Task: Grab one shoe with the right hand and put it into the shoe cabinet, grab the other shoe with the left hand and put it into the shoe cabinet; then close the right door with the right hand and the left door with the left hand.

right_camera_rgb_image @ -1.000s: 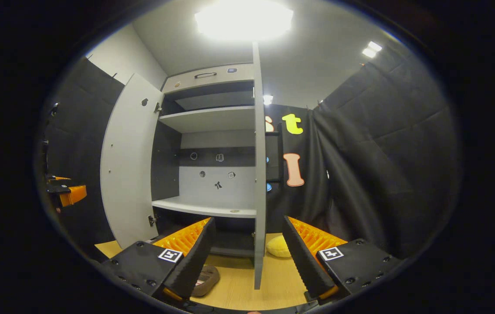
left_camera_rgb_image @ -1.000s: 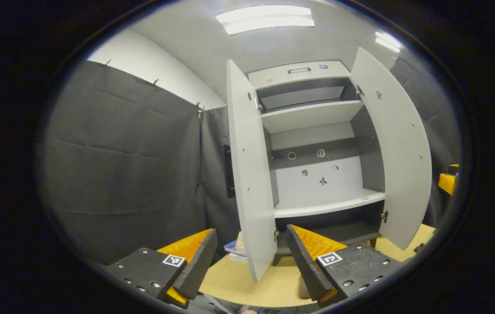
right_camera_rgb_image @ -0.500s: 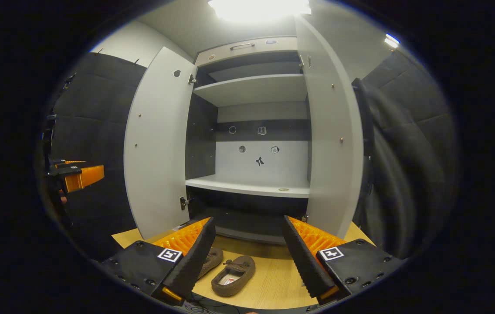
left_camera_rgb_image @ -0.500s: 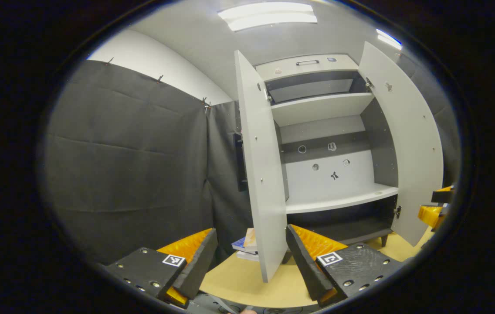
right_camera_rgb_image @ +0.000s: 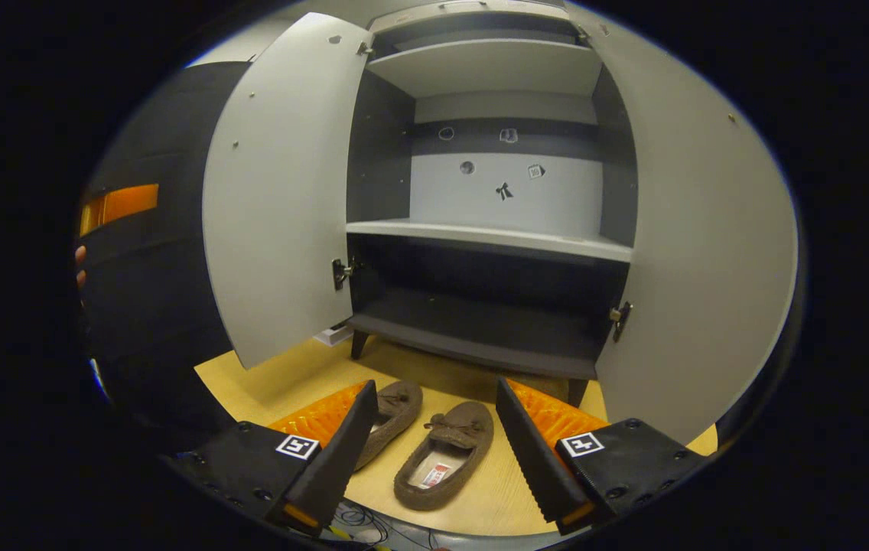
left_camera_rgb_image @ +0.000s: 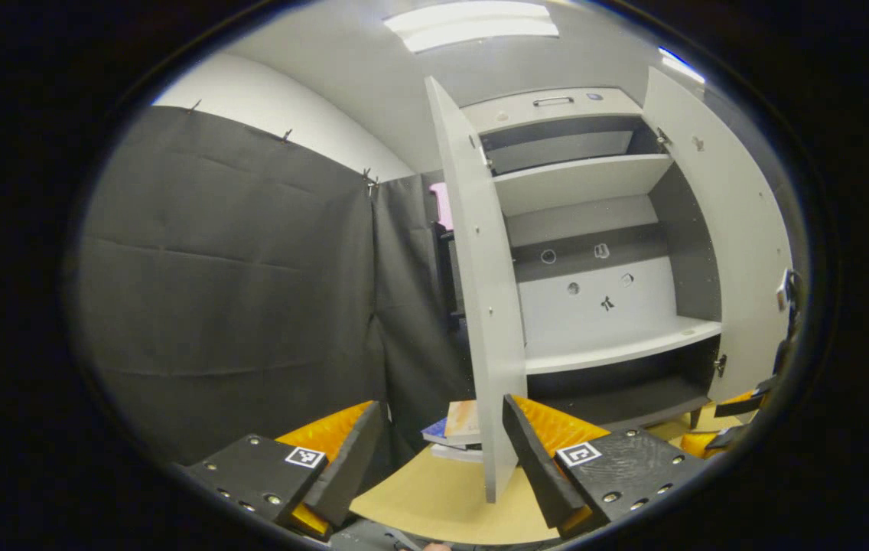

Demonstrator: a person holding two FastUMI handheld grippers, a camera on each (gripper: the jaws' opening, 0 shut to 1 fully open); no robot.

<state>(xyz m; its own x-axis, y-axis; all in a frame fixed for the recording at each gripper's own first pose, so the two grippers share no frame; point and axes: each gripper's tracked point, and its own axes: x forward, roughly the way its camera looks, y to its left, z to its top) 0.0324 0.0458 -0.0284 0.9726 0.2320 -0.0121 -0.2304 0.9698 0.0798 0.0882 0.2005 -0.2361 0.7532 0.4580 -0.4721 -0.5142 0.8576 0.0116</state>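
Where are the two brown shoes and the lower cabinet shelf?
Right shoe (right_camera_rgb_image: 446,458), right gripper view, on its insole.
Left shoe (right_camera_rgb_image: 396,409), right gripper view, on its upper.
Lower cabinet shelf (right_camera_rgb_image: 480,333), right gripper view, on its dark top.

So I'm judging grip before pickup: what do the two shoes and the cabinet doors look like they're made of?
The shoes look like soft brown suede or a fleecy fabric: matte, napped surface, small bow, paler lining inside. The cabinet doors look like pale grey laminated board, likely particleboard: flat, smooth, matte faces with small screw dots and metal hinges. Either guess is from looks only.
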